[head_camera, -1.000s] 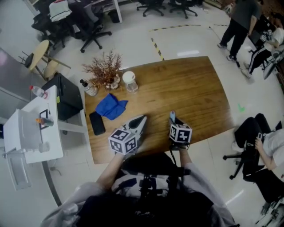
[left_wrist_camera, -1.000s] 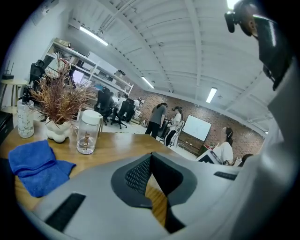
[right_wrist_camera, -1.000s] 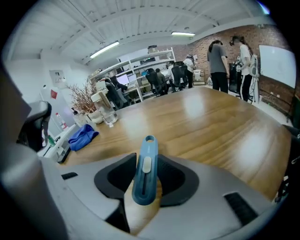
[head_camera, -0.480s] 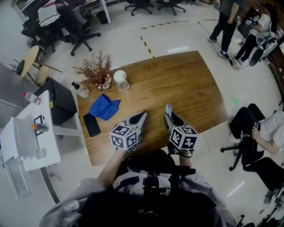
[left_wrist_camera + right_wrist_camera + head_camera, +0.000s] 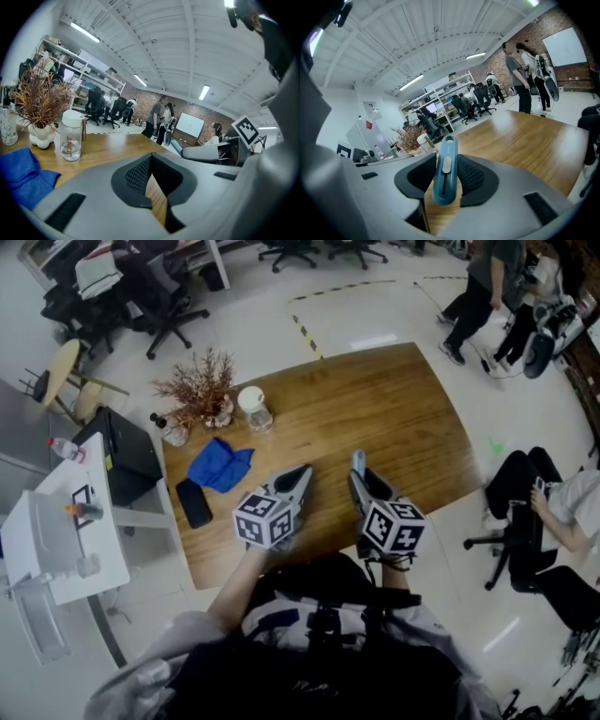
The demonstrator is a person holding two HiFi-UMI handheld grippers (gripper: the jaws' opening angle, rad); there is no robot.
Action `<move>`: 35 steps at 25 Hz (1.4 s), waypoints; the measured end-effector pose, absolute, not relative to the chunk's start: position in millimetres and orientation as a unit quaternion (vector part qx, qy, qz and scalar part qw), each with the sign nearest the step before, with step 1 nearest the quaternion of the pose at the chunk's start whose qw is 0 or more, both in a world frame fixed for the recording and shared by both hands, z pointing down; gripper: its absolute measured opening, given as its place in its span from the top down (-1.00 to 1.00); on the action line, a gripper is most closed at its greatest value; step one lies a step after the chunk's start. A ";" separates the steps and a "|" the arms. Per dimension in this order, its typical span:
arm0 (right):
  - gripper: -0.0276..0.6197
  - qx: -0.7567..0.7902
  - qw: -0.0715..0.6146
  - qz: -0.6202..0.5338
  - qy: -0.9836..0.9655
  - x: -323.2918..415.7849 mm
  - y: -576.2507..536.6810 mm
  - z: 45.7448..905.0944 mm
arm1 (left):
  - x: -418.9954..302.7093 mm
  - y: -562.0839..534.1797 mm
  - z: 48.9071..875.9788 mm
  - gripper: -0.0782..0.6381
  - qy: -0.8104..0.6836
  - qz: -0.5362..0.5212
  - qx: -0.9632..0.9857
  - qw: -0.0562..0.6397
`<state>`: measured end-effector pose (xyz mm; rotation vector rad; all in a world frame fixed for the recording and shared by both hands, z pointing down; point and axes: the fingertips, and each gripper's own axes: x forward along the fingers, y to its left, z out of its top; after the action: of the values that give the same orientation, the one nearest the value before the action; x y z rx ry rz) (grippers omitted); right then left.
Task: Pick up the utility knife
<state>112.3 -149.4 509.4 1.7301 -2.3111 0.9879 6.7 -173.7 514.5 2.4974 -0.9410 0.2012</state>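
Observation:
A blue utility knife with a grey slider stands upright between the pads of my right gripper, which is shut on it. In the head view the knife sticks out past that gripper, held above the near part of the wooden table. My left gripper hovers beside it to the left, over the table's front edge. Its jaws meet at the tips with nothing between them.
At the table's far left lie a blue cloth and a black phone. Behind them stand a white-lidded jar, a dried plant and a small bottle. A seated person is at the right, a white cart at the left.
My right gripper has risen off the table with the knife in its jaws, so its marker cube now looks larger. The left gripper has barely shifted.

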 end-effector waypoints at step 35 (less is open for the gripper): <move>0.38 0.516 0.330 0.377 -0.695 116.4 -189.7 693.0 | -9.4 -186.5 521.5 0.78 -0.379 0.077 0.893 0.230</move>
<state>116.4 -189.7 693.0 1.3499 -1.8169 0.9851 -9.4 -186.5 521.5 2.4557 -1.0435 0.2131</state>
